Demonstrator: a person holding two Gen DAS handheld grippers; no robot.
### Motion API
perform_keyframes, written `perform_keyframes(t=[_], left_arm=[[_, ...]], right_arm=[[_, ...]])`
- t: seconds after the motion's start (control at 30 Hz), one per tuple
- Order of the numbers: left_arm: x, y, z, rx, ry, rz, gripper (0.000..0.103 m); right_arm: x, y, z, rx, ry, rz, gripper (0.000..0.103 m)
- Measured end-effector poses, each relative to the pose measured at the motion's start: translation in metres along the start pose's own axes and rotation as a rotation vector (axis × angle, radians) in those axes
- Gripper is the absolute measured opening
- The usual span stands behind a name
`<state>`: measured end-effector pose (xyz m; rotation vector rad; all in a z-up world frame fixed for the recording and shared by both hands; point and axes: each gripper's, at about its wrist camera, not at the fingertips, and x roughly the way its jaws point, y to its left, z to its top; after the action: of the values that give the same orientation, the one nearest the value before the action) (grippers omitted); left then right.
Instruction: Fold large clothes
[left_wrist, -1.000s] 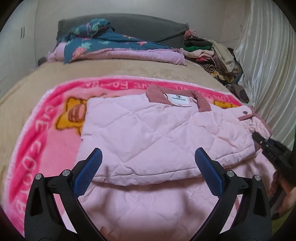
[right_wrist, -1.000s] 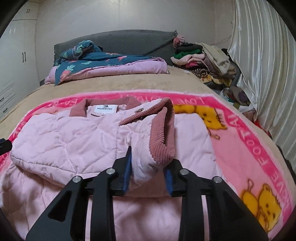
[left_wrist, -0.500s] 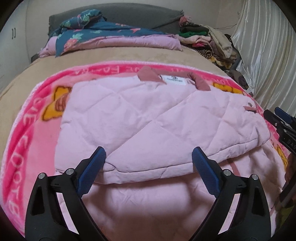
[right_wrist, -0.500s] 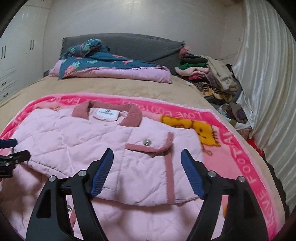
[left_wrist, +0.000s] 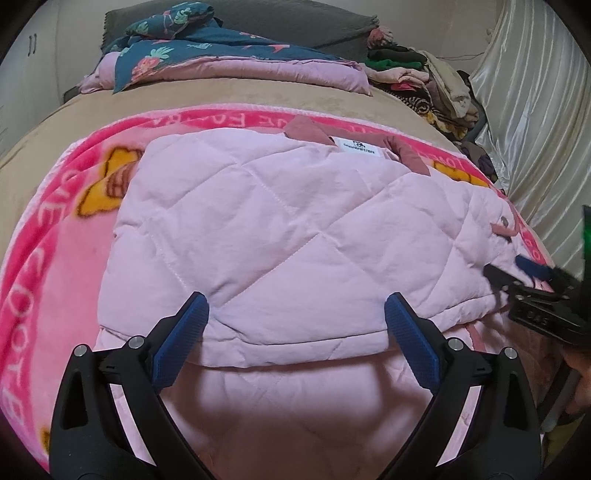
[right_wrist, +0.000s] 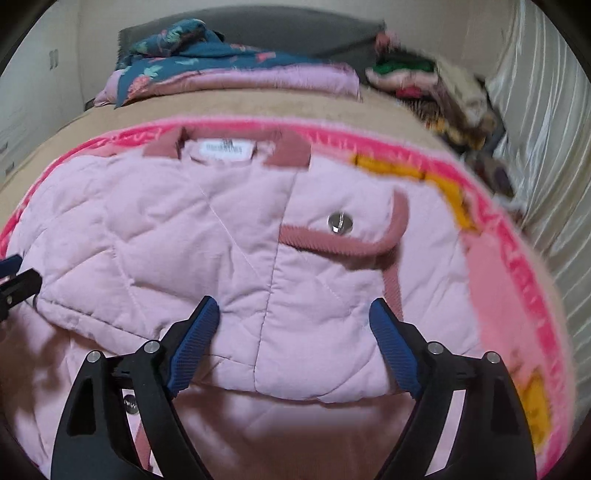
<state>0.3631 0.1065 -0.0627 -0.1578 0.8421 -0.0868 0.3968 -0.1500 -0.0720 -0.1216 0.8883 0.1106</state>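
In the left wrist view, your left gripper (left_wrist: 295, 339) sits at the bottom of the frame with its blue-padded fingers spread wide and nothing between them. The pale pink quilted jacket (left_wrist: 288, 236) fills the centre, lying on the bright pink cartoon-print fleece blanket (left_wrist: 48, 236). Its upper half lies doubled over the lower layer, with the fold's free edge just ahead of your fingertips. The padding looks thick and soft, so judge it light but springy: it will probably puff back open unless you press it down. The dusty-rose corduroy collar (left_wrist: 306, 131) sits at upper centre. At the right edge, the right gripper (left_wrist: 517, 275) hovers by the jacket's side, blurred.

In the right wrist view, which is motion-blurred, your right gripper (right_wrist: 291, 339) is likewise splayed open and empty, over the jacket's near edge. The rose-trimmed pocket flap with a silver snap (right_wrist: 341, 223) lies right of centre. Take hold at a stitched seam or the corduroy trim, where the fabric is firmer; pinch through both layers, as the smooth shell may slip.
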Motion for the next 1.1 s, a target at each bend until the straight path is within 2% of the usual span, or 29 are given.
perform_keyframes(t=[0.27, 0.8, 1.0, 1.1], left_arm=[[-0.006, 0.000, 0.000, -0.011, 0.006, 0.000, 0.092], [-0.046, -0.003, 0.003, -0.037, -0.021, -0.013, 0.093], [-0.059, -0.009, 0.004, -0.035, -0.035, -0.023, 0.094], [-0.065, -0.012, 0.004, -0.028, -0.044, -0.024, 0.094]], right_arm=[[0.000, -0.003, -0.008, 0.045, -0.007, 0.016, 0.084], [-0.065, -0.008, -0.026, 0.100, -0.096, 0.129, 0.092], [-0.087, -0.004, -0.030, 0.091, -0.135, 0.123, 0.096], [-0.099, -0.006, -0.033, 0.090, -0.169, 0.089, 0.097]])
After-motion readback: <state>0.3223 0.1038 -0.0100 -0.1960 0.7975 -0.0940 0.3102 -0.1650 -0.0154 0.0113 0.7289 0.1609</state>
